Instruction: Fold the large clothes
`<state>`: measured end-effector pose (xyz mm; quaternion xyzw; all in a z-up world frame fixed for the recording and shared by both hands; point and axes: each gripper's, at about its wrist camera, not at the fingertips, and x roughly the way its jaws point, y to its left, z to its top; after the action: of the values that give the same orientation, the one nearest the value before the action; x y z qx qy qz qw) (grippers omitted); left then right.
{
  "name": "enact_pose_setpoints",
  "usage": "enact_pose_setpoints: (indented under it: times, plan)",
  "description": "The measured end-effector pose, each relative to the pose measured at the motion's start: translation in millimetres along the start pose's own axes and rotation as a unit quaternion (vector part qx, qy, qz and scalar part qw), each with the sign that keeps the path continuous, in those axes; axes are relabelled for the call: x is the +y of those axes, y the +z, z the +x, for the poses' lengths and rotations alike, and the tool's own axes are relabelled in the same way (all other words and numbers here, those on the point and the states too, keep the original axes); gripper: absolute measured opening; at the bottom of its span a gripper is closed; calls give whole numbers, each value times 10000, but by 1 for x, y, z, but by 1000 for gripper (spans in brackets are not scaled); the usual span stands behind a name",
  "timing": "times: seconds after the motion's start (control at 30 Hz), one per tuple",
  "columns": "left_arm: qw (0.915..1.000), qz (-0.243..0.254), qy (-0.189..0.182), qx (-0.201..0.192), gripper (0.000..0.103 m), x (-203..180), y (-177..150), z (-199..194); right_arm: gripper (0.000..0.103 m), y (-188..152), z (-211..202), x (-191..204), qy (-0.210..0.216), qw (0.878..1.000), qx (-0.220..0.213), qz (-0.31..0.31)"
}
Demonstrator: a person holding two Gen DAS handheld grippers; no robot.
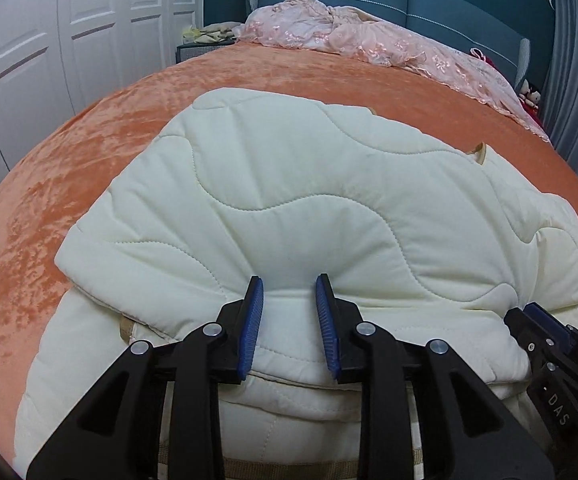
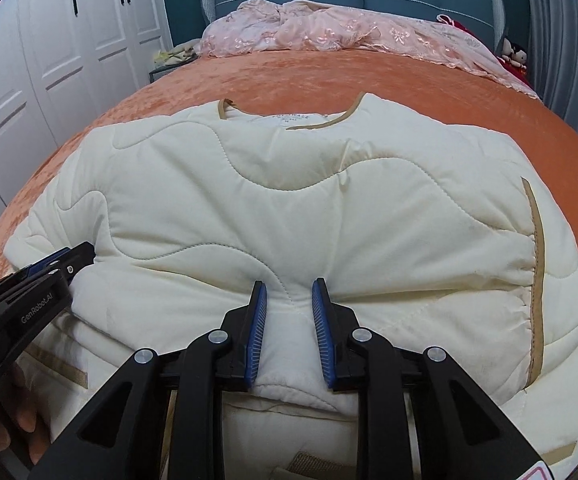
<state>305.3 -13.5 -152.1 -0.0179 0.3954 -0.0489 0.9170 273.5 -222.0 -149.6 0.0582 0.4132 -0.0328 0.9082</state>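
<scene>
A cream quilted jacket (image 1: 289,184) (image 2: 289,208) with tan trim lies spread on the orange bed cover (image 1: 89,140) (image 2: 369,76), its neckline (image 2: 329,122) at the far side. Its near part is doubled over itself. My left gripper (image 1: 289,280) has a puffy fold of the jacket's near edge filling the gap between its blue pads, and creases fan out from the tips. My right gripper (image 2: 289,286) pinches the same edge further right, and it also shows at the left wrist view's right edge (image 1: 537,320). The left gripper (image 2: 69,260) appears at the right wrist view's left, with a hand (image 2: 17,420) below it.
A crumpled pink lace coverlet (image 1: 349,36) (image 2: 329,36) lies along the blue padded headboard (image 1: 449,0). White wardrobe doors (image 1: 69,20) (image 2: 69,40) stand to the left of the bed, with a small bedside table in the corner. Soft toys (image 2: 513,54) sit at the far right.
</scene>
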Motion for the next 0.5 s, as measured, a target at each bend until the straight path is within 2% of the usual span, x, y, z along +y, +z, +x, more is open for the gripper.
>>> enact_pose_setpoints:
  times: [0.5]
  plan:
    - [9985, 244, 372, -333, 27, -12, -10, 1, 22, -9, 2, 9, -197, 9993, -299, -132]
